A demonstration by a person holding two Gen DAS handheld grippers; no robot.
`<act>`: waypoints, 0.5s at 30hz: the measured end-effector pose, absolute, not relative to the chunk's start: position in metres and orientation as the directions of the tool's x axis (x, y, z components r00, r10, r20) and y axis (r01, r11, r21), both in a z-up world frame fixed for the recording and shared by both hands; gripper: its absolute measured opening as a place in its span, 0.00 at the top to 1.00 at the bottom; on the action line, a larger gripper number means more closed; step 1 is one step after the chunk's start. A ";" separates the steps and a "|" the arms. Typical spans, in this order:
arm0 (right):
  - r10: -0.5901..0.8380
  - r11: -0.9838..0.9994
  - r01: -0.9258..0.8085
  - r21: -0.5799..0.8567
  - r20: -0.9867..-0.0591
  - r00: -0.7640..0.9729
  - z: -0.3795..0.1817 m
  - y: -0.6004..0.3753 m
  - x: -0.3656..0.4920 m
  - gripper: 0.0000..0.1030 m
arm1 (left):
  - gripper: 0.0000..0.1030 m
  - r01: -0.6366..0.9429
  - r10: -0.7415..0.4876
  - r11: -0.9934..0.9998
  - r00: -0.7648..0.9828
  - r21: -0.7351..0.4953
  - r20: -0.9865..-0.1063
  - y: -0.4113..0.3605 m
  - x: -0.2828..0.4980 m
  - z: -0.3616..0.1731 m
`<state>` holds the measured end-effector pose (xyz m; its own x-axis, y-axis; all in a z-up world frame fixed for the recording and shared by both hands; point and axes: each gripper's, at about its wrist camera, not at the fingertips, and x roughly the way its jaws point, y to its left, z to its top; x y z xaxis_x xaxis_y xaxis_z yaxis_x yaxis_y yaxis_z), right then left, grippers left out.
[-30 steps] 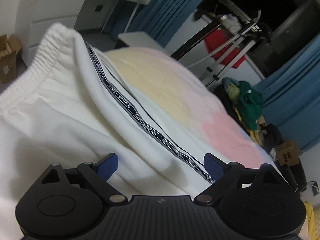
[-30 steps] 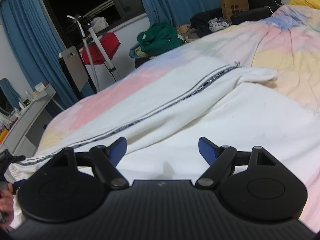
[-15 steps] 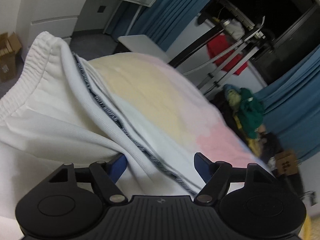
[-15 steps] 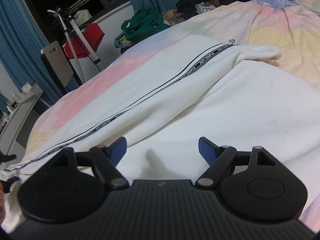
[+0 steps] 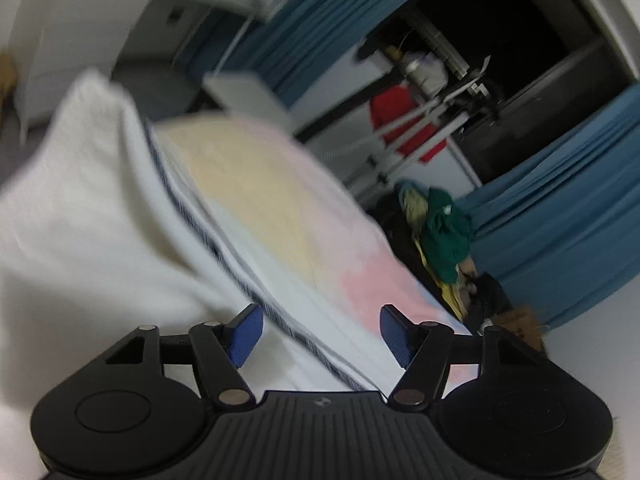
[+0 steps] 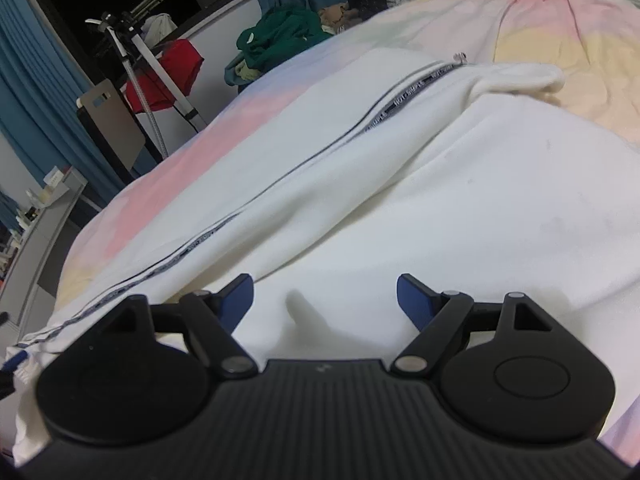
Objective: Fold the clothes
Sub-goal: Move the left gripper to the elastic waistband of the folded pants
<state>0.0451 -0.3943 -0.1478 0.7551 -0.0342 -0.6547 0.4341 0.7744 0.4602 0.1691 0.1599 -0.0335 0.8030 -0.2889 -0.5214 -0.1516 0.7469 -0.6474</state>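
A white zip jacket (image 6: 460, 208) with a dark lettered zipper tape (image 6: 304, 164) lies spread on a pastel bedspread (image 6: 560, 28). In the left wrist view the jacket (image 5: 80, 208) bunches up near its hem and the tape (image 5: 224, 256) runs between the fingers. My left gripper (image 5: 320, 334) is open, jaws on either side of the zipper edge, close over the cloth. My right gripper (image 6: 324, 300) is open and low over a small raised fold of the white cloth (image 6: 304, 312). The left wrist view is blurred.
A pile of clothes with a green garment (image 6: 280, 36) lies beyond the bed's far side. A tripod stand (image 6: 140, 64) with a red cloth (image 6: 168, 68) stands by blue curtains (image 5: 560, 208). A white desk (image 5: 100, 12) stands off the bed's end.
My left gripper has narrowed a little and slid along the zipper edge, with the view now blurred. My right gripper has dropped lower and closer to the white cloth.
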 end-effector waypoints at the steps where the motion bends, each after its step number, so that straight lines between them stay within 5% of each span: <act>1: -0.029 0.772 0.434 0.463 -0.658 0.753 -0.149 -0.394 0.045 0.21 | 0.28 -0.162 -0.268 0.761 0.803 -0.628 -0.532 0.162 0.168 -0.034; 9: -0.040 0.788 0.432 0.438 -0.664 0.746 -0.147 -0.389 0.046 0.21 | 0.28 -0.208 -0.180 0.806 0.805 -0.554 -0.565 0.183 0.196 -0.057; 15: -0.028 0.786 0.439 0.435 -0.685 0.728 -0.151 -0.388 0.047 0.21 | 0.30 -0.246 -0.251 0.780 0.720 -0.576 -0.647 0.187 0.224 -0.082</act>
<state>0.0471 -0.3877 -0.1511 0.7280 -0.0279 -0.6850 0.4390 0.7863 0.4346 0.2240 0.1872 -0.0825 0.7197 -0.2507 -0.6474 -0.2464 0.7796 -0.5758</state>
